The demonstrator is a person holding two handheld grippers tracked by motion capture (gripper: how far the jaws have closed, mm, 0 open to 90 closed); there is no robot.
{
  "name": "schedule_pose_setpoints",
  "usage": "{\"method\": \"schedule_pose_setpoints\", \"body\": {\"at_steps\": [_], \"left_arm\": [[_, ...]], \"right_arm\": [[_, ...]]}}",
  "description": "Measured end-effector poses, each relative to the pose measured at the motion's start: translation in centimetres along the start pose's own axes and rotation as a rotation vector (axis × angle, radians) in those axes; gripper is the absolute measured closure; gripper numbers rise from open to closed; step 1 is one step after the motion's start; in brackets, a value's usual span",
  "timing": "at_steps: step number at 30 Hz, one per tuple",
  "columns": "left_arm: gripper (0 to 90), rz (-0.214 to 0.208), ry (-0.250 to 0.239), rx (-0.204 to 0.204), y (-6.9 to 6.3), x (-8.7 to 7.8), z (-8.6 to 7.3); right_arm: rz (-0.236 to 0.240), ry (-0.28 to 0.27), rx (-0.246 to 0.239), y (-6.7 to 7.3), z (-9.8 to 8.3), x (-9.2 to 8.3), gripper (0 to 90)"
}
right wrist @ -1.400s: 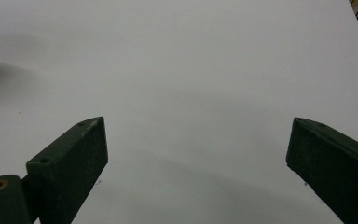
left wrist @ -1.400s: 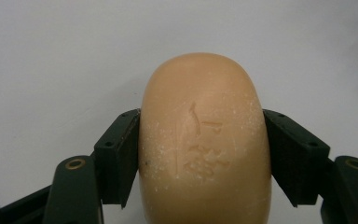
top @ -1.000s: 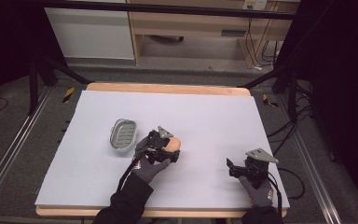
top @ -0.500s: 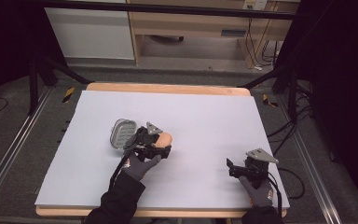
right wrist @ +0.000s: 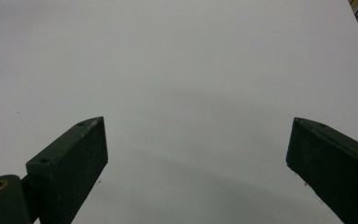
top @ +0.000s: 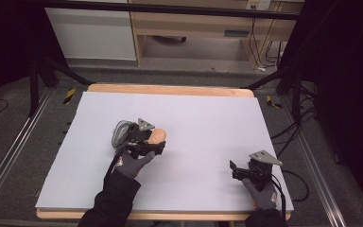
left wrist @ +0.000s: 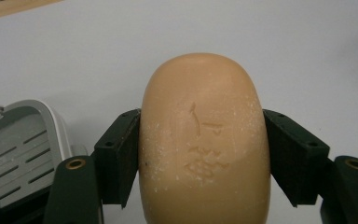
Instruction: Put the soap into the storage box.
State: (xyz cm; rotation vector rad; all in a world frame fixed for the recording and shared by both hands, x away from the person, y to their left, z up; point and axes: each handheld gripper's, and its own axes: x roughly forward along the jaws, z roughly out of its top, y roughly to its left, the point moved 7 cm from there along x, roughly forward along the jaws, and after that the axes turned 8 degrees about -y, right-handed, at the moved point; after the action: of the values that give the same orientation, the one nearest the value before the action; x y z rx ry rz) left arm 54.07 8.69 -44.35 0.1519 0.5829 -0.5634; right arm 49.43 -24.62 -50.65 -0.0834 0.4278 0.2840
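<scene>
Left fingers [left wrist: 121,158]: clenched on the two long sides of the soap bar [left wrist: 204,140]; matte black, blocky pads, pressed flat against the bar.
Soap bar: a smooth, rounded oblong of tan soap, stamped with a faint emblem and dusted with pale flecks; it was held by the left gripper [top: 144,140] just beside the soap dish [top: 119,134], left of the worktop's middle.
Soap dish: grey, rounded-rectangular, seemingly metal, with slots cut in its floor; it was seen at the lower left of the left gripper view [left wrist: 21,149], close to the gripper.
Right fingers [right wrist: 70,163]: released and spread wide, with nothing between them; the same matte black blocks, over bare surface.
Right gripper [top: 241,170]: held in a gloved hand near the worktop's near right corner, well apart from the soap.
Worktop [top: 208,118]: covered by a plain, pale, matte sheet, edged in light wood.
Room: dark grey flooring, cables at the right, pale cabinets seen beyond the far edge.
</scene>
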Motion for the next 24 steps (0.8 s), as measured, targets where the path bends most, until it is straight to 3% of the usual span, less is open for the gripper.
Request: {"method": "schedule_pose_setpoints", "body": {"at_steps": [24], "left_arm": [[31.8,0.07,0.0,-0.071,4.3,0.7,0.6]], "right_arm": [[0.001,0.0,-0.001,0.0,0.0,0.0,5.5]]}}
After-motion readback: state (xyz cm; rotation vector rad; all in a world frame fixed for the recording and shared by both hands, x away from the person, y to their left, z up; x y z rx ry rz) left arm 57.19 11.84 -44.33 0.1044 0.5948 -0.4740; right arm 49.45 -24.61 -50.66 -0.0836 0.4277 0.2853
